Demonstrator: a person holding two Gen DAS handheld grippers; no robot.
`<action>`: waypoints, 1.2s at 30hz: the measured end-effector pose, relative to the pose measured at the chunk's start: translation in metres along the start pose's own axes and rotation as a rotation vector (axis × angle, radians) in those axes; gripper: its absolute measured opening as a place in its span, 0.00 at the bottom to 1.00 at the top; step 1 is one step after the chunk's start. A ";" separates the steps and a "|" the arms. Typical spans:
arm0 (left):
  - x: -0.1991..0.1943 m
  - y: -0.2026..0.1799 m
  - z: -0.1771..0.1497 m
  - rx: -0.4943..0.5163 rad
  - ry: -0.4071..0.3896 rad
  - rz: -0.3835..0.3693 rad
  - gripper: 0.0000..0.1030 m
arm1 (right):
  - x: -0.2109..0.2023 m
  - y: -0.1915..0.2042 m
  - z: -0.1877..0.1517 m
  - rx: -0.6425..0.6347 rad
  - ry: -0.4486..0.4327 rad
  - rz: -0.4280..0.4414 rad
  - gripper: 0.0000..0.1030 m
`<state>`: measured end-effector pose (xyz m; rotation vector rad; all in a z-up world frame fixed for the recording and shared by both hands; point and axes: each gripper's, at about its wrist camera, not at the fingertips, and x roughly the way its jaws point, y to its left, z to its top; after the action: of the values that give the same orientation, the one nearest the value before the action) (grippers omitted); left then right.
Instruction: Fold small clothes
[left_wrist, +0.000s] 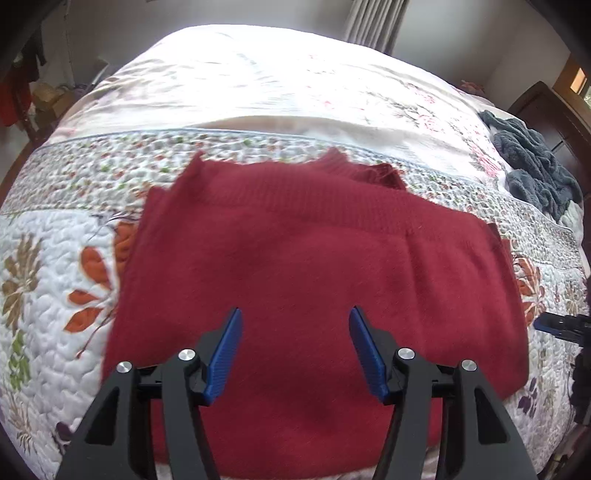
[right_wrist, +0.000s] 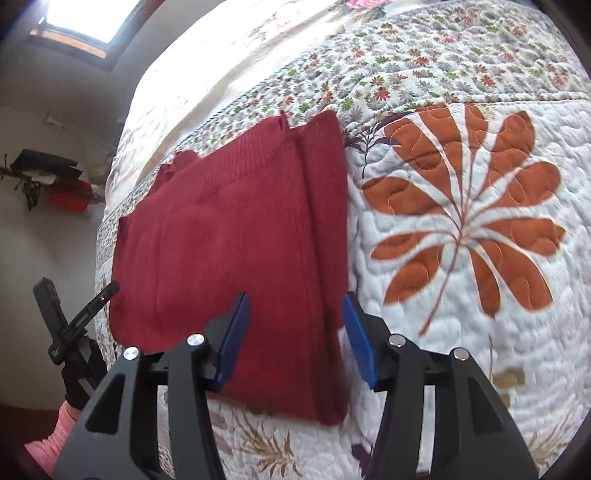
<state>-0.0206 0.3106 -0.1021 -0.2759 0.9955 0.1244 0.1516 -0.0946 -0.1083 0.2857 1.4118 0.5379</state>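
A dark red knitted sweater (left_wrist: 295, 266) lies folded flat on the floral quilt, ribbed hem toward the far side. My left gripper (left_wrist: 295, 317) hovers open above its near part, nothing between the blue pads. In the right wrist view the sweater (right_wrist: 236, 240) fills the left half, its folded edge running down the middle. My right gripper (right_wrist: 295, 301) is open over the sweater's right edge, holding nothing. The right gripper's tip (left_wrist: 561, 326) shows at the left view's right border; the left gripper (right_wrist: 77, 317) appears at the right view's left edge, held by a gloved hand.
The quilt (right_wrist: 461, 221) carries large orange leaf prints to the sweater's right. A grey-blue fluffy garment (left_wrist: 532, 162) lies at the far right of the bed. A pink sleeve (right_wrist: 48, 439) shows at the lower left. A dark cabinet (left_wrist: 550, 114) stands beyond the bed.
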 end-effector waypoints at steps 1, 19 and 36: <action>0.004 -0.003 0.002 0.003 0.004 0.001 0.58 | 0.006 -0.002 0.004 0.001 0.007 -0.015 0.51; 0.049 -0.001 -0.008 0.031 0.062 0.008 0.62 | 0.048 -0.019 0.010 0.048 0.033 0.024 0.25; 0.055 0.000 -0.009 0.046 0.055 0.000 0.66 | 0.045 -0.035 0.007 0.106 0.028 0.060 0.21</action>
<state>0.0018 0.3067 -0.1532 -0.2383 1.0511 0.0942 0.1675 -0.1001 -0.1628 0.4079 1.4655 0.5181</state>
